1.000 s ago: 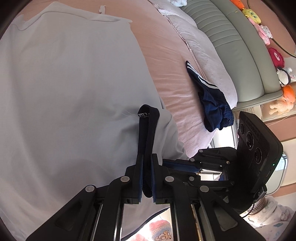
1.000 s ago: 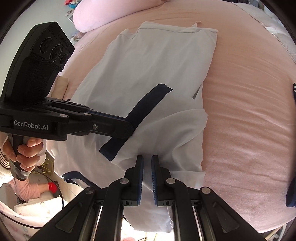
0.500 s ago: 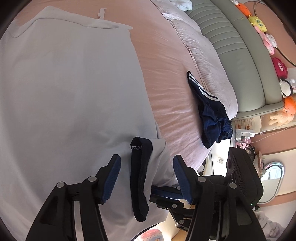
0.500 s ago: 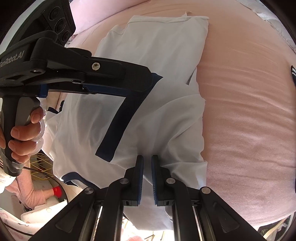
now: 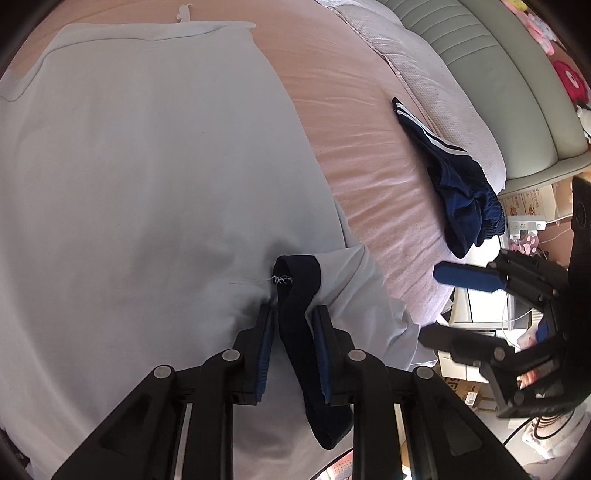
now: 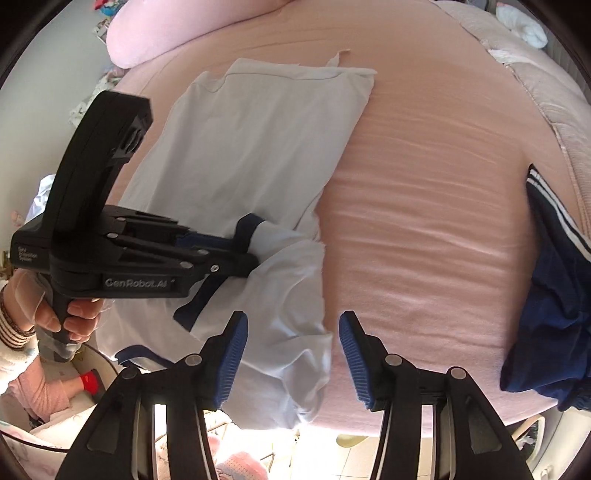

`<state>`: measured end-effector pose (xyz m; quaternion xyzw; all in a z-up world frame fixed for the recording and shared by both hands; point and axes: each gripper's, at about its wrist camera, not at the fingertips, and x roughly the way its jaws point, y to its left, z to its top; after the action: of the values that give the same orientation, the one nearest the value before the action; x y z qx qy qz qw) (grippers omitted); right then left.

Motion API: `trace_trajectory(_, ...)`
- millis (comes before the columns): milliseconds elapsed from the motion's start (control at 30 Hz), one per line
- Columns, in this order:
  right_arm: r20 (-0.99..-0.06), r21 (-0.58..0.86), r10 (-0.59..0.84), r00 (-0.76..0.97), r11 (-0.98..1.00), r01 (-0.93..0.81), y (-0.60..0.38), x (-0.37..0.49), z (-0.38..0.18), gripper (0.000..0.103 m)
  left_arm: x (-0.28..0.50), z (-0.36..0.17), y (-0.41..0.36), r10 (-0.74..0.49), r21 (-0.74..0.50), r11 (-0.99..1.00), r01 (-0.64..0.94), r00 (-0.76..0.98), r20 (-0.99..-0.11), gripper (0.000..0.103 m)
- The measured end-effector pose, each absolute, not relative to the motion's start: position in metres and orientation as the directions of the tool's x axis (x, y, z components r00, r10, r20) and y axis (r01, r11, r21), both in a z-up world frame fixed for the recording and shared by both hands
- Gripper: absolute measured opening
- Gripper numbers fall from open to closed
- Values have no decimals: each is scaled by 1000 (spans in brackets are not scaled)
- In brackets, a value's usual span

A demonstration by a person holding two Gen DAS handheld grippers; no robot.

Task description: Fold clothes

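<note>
Two padded fingers of the left hand-held gripper are closing around the navy cuff of the white shirt, which lies flat on the pink bed near dark shorts. From the right wrist, the right hand-held gripper is opening, released, above the shirt's bunched sleeve.

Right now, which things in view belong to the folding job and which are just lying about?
In the job:
- white shirt on the bed
- its navy cuff, between the closing left gripper pads
- right gripper, opening over the shirt's edge

Lying about:
- navy shorts
- pink pillow
- plush toys behind the headboard
</note>
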<state>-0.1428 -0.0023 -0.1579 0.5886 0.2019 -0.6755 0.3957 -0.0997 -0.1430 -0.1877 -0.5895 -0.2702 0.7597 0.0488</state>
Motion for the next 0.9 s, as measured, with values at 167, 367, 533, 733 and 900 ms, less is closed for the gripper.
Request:
trace_trajectory(167, -945, 253, -328, 22, -684, 684, -1, -180, -181, 52, -99, -185, -136, 354, -422, -884, 203, -300, -886, 20)
trace_trajectory(367, -906, 377, -413, 96, -681, 628, -1, -189, -205, 52, -100, -184, -136, 350, -413, -887, 205, -286, -892, 20)
trace_trajectory(533, -860, 477, -487, 152, -661, 579, 6, -193, -216, 48, -100, -187, -152, 440, -519, -806, 285, -299, -847, 35)
trace_trajectory(733, -848, 494, -505, 163, -639, 589, 6, -187, -216, 47, -106, -190, -163, 515, -614, -719, 326, -345, -785, 49)
trace_trajectory(900, -871, 447, -467, 152, -624, 641, -6, -168, -212, 47, -110, -184, -147, 441, -557, -791, 254, -395, -806, 33)
